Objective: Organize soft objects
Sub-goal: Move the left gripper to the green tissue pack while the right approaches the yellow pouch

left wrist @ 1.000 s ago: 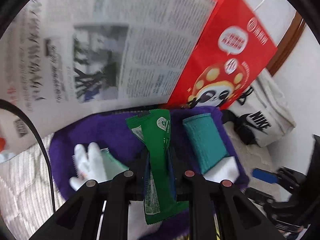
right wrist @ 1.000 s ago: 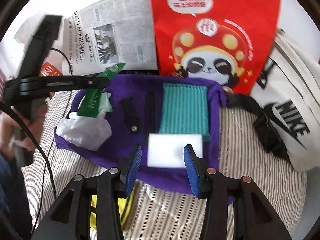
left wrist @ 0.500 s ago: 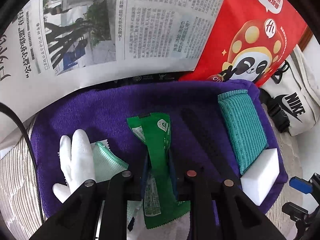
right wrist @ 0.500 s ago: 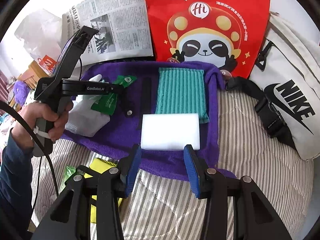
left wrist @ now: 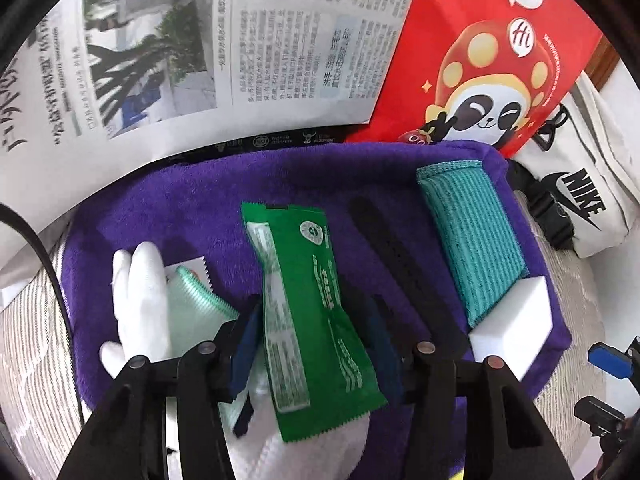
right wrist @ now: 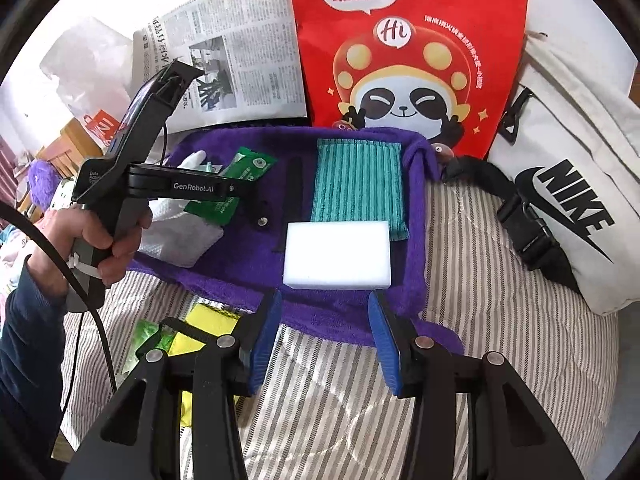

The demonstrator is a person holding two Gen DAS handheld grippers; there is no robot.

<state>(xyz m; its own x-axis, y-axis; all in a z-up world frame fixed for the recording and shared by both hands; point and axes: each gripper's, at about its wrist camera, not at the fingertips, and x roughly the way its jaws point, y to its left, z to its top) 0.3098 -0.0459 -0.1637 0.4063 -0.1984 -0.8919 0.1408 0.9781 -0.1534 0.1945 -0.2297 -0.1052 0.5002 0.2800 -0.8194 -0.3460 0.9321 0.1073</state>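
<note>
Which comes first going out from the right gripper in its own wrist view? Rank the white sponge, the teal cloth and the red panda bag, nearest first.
From the right gripper, open and low over the striped bedding:
1. White sponge, just ahead of the fingertips, on the purple towel's near part.
2. Teal cloth, right behind the sponge, farther back on the towel.
3. Red panda bag, standing upright past the towel's far edge.

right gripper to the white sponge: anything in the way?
Nothing visible. The right gripper has its jaws open, hanging over the purple towel's near edge, and the white sponge lies straight ahead with only bare towel between. The left gripper holds the green packet off to the side.
</note>
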